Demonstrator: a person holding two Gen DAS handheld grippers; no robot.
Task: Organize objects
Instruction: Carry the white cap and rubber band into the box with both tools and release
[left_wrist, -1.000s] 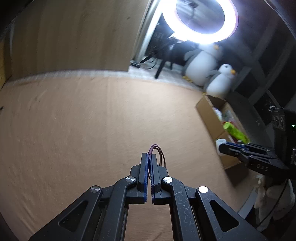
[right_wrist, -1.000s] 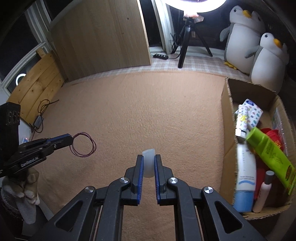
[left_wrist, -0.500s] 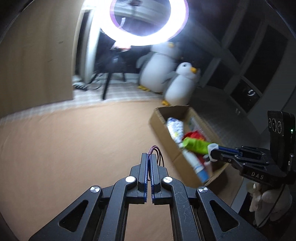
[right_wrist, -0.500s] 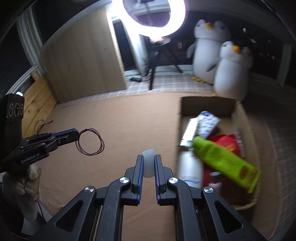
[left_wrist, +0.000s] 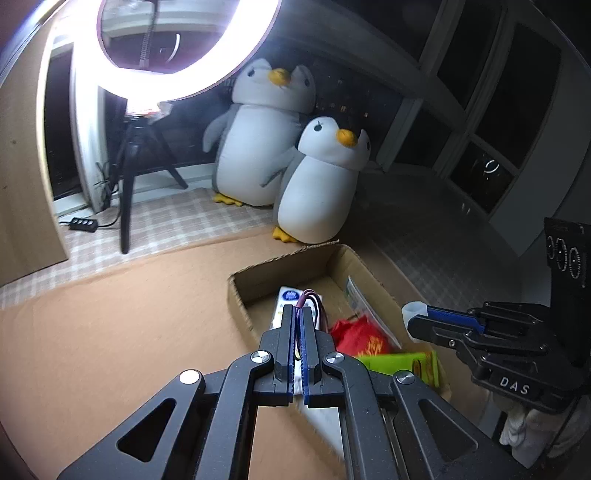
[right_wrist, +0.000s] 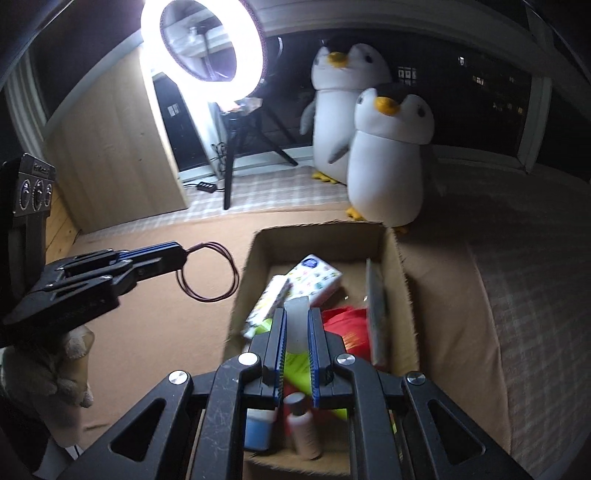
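Observation:
My left gripper (left_wrist: 297, 314) is shut on a thin dark red wire loop (left_wrist: 314, 301), held above the near left edge of an open cardboard box (left_wrist: 280, 269). The loop shows fully in the right wrist view (right_wrist: 208, 271), hanging left of the box wall (right_wrist: 242, 291). My right gripper (right_wrist: 296, 317) is shut on a small translucent white cap (right_wrist: 297, 317), held over the box. The cap also shows in the left wrist view (left_wrist: 413, 310) at the box's right side. The box holds a green tube (right_wrist: 301, 365), a red packet (right_wrist: 349, 325), a patterned white pack (right_wrist: 317, 275) and a small bottle (right_wrist: 303, 424).
Two plush penguins (right_wrist: 388, 147) stand behind the box. A lit ring light (right_wrist: 203, 55) on a tripod (right_wrist: 236, 155) stands at the back, with a power strip (right_wrist: 205, 186) and a wooden panel (right_wrist: 122, 147) to the left. The box rests on a tan blanket (left_wrist: 110, 314).
Both grippers have swung right and forward toward the box, each with its object still held. The box and penguins now fill the middle of both views.

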